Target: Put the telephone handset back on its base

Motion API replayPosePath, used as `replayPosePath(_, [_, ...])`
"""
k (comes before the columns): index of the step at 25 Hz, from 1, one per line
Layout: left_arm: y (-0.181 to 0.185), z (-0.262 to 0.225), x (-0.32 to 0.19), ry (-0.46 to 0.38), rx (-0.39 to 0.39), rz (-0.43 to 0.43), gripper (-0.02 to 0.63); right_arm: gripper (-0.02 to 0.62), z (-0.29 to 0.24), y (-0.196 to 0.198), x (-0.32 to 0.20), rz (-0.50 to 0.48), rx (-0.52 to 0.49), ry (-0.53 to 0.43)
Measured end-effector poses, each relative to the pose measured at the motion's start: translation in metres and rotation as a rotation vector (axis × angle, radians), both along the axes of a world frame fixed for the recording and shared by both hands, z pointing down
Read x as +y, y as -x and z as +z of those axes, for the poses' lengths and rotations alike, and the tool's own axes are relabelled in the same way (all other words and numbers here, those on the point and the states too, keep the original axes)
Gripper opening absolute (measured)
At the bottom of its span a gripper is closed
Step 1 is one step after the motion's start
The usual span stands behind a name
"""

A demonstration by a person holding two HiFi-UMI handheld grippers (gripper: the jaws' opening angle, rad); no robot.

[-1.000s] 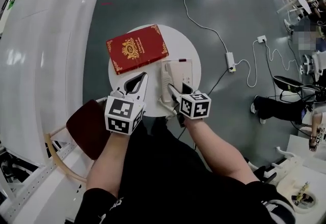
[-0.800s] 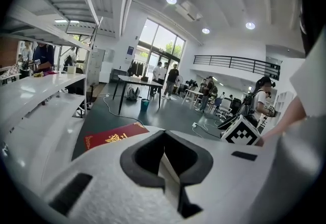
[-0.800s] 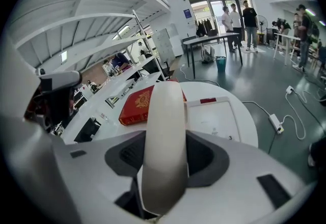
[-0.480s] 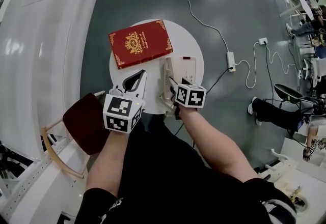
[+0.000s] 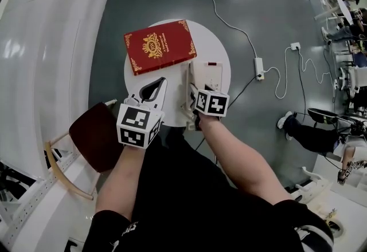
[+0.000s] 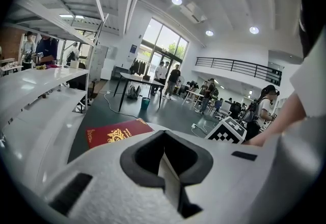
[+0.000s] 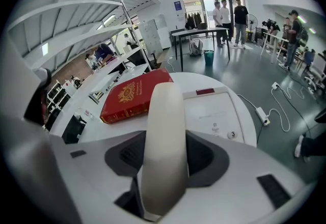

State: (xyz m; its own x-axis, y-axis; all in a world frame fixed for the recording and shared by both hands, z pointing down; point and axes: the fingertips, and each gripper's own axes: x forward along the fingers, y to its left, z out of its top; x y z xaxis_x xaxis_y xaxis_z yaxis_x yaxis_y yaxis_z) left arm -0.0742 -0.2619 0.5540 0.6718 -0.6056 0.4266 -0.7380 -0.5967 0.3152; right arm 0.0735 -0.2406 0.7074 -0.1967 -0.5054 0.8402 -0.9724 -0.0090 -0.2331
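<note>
My right gripper is shut on the cream telephone handset, which points away from me over the left side of the white telephone base. In the right gripper view the handset stands up between the jaws, with the base just behind it. I cannot tell whether the handset touches the base. To the left, my left gripper hovers over the round white table, shut and holding nothing. In the left gripper view its jaws meet at the middle.
A red book with gold print lies at the table's far left, also in the right gripper view. A dark red chair stands at the near left. A power strip and white cable lie on the floor at right.
My right gripper has carried the handset a little forward and to the left along the base. The left gripper has stayed put.
</note>
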Motion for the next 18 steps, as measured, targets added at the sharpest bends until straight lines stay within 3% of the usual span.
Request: replayPosePath(18, [0.005, 0.009, -0.006, 0.033, 0.022, 0.028, 0.011, 0.215, 0.017, 0.002, 0.007, 0.013, 0.043, 0.056])
